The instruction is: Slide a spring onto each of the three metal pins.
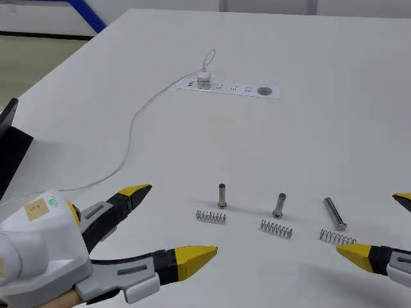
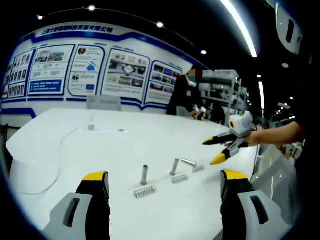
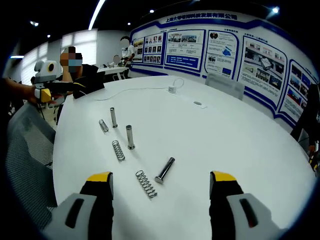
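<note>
- State: left gripper is spread wide with nothing between the jaws, low over the table and near pin 1. Right gripper is also spread and empty, just beside spring 3.
- Task things: 3 pins stand in a row with 1 spring lying in front of each.
- Pin 1 and pin 2 stand on end. Pin 3 lies on its side, clearest in the right gripper view.
- Spring 1, spring 2 and spring 3 all rest loose on the top. By my reading 0 of 3 are threaded.
- Risk 1: the springs are thin and lie flat on a hard top. I expect a jaw tip could skid one away, or crush the coils if I close too hard.
- Risk 2: the upright pins have a small footing. A spring brought down off-axis, or a brushing jaw, would likely topple pin 1 or pin 2.
- Risk 3: pin 3 is round and lying down, so a nudge may roll it. It needs holding or standing up before spring 3 goes on.
- Risk 4: the parts sit close together, so working 1 pair could knock its neighbour.
- Surface: white, smooth and matte. A flush power strip carries a plugged cable trailing off to one side, well apart from the pins.
- Room: blue-and-white wall panels, ceiling strip lights and a mesh chair at the table. A person in dark clothes stands beyond the far edge.
</note>
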`<state>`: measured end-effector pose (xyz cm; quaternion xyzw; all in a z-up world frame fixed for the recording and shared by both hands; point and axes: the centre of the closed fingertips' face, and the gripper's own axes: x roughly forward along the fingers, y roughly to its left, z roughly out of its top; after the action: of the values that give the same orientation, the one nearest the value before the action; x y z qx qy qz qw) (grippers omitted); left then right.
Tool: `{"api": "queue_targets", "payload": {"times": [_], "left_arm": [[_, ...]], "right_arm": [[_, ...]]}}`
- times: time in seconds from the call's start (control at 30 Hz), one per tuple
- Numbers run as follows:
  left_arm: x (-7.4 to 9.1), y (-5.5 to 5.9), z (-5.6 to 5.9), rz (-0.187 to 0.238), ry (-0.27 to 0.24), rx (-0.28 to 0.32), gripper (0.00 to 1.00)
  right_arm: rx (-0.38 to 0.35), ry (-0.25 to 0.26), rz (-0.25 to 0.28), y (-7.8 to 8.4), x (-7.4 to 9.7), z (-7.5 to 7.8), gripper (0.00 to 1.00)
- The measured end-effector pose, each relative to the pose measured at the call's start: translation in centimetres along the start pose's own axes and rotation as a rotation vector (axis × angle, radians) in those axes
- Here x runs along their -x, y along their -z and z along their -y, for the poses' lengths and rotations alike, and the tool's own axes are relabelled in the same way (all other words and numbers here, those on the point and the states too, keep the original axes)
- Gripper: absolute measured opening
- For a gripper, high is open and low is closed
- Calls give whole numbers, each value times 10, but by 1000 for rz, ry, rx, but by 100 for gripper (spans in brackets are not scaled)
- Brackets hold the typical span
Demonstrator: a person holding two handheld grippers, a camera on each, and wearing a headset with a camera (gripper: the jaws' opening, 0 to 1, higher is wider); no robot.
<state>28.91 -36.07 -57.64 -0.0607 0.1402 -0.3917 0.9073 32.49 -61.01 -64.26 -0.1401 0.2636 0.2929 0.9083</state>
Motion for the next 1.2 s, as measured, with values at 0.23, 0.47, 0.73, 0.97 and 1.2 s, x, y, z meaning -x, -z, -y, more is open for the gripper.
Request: {"api": "queue_targets", "payload": {"times": [0.23,0.47,0.73,0.97,1.2], "left_arm": [[-1,3,-1,-11,4,6,94],[-1,5,0,-19,11,2,94],[0,5,0,-20,6,3,93],[-1,6,2,-26,15,-8,91],[-1,8,6,-34,40,-7,86]], "right_arm": [[-27,4,8,-5,-7,10,78],[-35,-5,-10,-7,-21,15,75],[-58,-39,-30,-4,-38,13,70],[-70,-43,-38,-2,-49,12,66],[-82,-42,-51,-2,-59,14,62]]}}
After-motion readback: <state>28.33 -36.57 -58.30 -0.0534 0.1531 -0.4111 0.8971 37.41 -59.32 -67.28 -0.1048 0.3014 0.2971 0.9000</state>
